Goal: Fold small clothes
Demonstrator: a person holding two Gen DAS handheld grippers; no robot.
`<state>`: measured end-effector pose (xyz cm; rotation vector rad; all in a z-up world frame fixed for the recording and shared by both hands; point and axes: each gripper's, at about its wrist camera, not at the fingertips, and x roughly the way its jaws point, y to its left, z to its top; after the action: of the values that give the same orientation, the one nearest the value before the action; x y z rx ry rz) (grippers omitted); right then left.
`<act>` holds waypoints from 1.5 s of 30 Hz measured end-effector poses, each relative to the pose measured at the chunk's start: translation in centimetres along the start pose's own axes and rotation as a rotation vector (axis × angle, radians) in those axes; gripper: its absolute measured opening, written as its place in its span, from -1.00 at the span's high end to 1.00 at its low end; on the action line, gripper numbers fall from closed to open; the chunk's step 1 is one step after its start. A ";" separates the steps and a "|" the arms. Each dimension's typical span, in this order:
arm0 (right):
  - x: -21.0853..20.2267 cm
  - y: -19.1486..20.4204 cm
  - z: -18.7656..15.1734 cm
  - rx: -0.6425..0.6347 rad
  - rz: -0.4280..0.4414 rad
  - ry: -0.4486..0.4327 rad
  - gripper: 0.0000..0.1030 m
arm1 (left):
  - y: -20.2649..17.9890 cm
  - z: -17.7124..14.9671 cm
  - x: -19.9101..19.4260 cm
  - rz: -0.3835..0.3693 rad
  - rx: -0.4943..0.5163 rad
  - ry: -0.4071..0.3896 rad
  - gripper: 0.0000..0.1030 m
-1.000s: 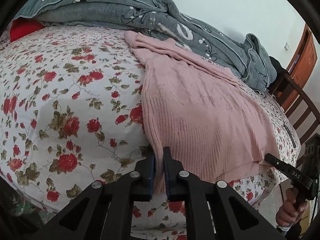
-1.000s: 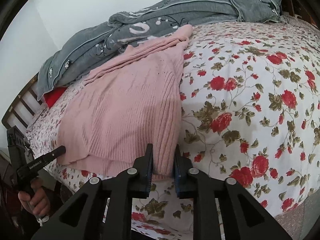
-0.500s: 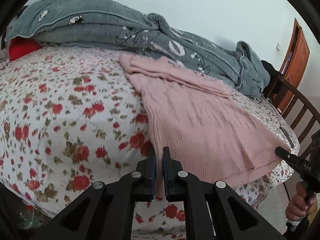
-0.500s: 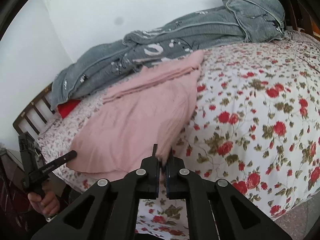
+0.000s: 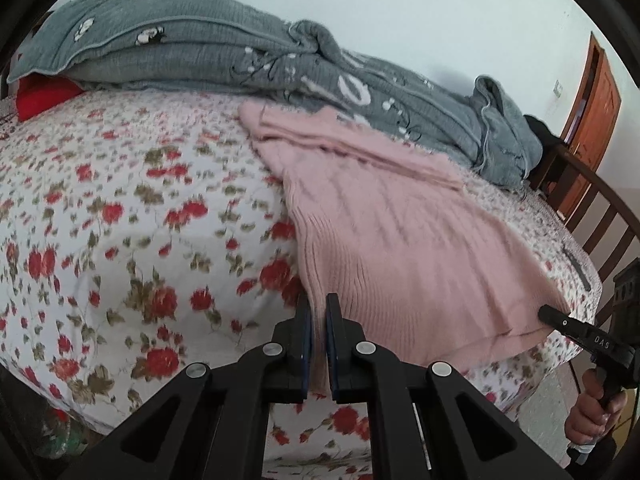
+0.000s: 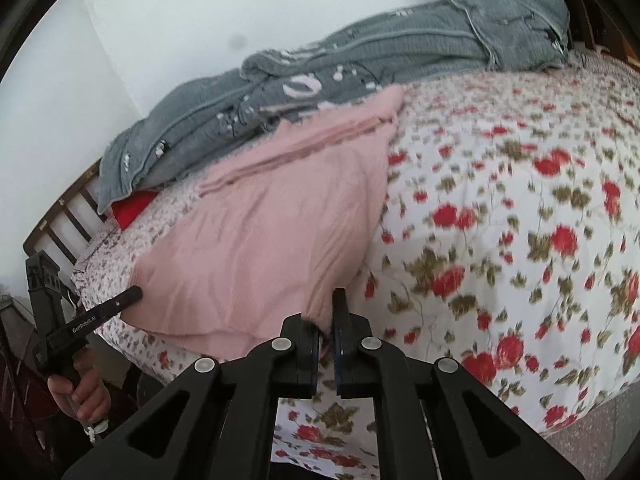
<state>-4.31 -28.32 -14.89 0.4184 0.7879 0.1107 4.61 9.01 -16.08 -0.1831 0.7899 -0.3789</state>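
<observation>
Lifted slightly off the floral bed (image 5: pixel 120 208) since before, pink sweater (image 5: pixel 392 248) (hem apparently blurred) pinched at near corners by left claw (image 5: pixel 316 320) and right claw (image 6: pixel 326 320).

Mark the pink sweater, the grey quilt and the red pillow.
pink sweater (image 5: pixel 400 248), left wrist view, ribbed middle.
grey quilt (image 5: pixel 192 48), left wrist view, folded upper layer.
red pillow (image 5: pixel 40 96), left wrist view, exposed corner under the quilt.

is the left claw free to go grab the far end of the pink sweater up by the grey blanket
Probably not yet. The left claw is shut on the near hem of the pink sweater, so it would have to let go first. Nothing lies across the sweater on the way to the grey blanket.
</observation>
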 end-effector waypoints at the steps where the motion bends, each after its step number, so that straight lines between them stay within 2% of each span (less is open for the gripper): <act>1: 0.2 -0.3 -0.2 0.012 0.000 0.007 0.85 | 0.1 -0.2 0.2 0.000 -0.003 0.011 0.86; 5: 0.9 -1.3 -0.7 0.049 0.000 0.021 0.81 | 0.5 -1.0 1.4 0.005 -0.023 0.059 0.85; 10: 1.3 -1.7 -1.0 0.063 -0.003 0.031 0.75 | 0.9 -1.3 1.8 -0.006 -0.048 0.070 0.79; 14: 1.6 -1.6 -0.8 0.080 0.002 0.021 0.52 | 0.8 -1.4 2.0 -0.012 -0.056 0.076 0.71; 18: 1.4 -1.6 -0.4 0.111 0.059 0.027 0.49 | 0.5 -1.3 1.9 -0.009 -0.049 0.076 0.69; 23: -0.7 -1.3 0.0 0.092 0.082 -0.047 0.33 | 0.4 -1.1 1.8 -0.010 -0.052 0.070 0.69; 28: -1.9 -0.3 0.0 0.005 0.020 -0.071 0.31 | -0.1 -1.3 1.7 -0.027 -0.022 0.077 0.67; 31: -2.3 0.6 -1.1 -0.093 -0.032 -0.065 0.30 | -0.8 -2.0 1.4 -0.046 0.038 0.094 0.18; 33: -1.9 1.1 -2.2 -0.153 -0.064 -0.041 0.29 | -1.7 -2.8 1.2 -0.040 0.102 0.092 0.13; 36: -0.8 0.9 -3.0 -0.166 -0.112 -0.013 0.29 | -2.9 -3.6 1.3 0.000 0.177 0.097 0.12; 38: -0.1 0.4 -3.3 -0.145 -0.140 0.000 0.30 | -3.3 -3.7 1.3 0.025 0.190 0.087 0.12; 44: 0.6 0.0 -3.1 -0.141 -0.181 -0.023 0.39 | -2.3 -2.3 1.4 0.037 0.095 0.062 0.14; 45: 0.7 0.0 -3.1 -0.142 -0.184 -0.029 0.54 | -1.9 -2.1 1.6 0.031 0.071 0.062 0.29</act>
<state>-6.03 -27.12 -17.30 0.2112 0.7808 -0.0108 3.57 6.55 -18.03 -0.0932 0.8378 -0.3845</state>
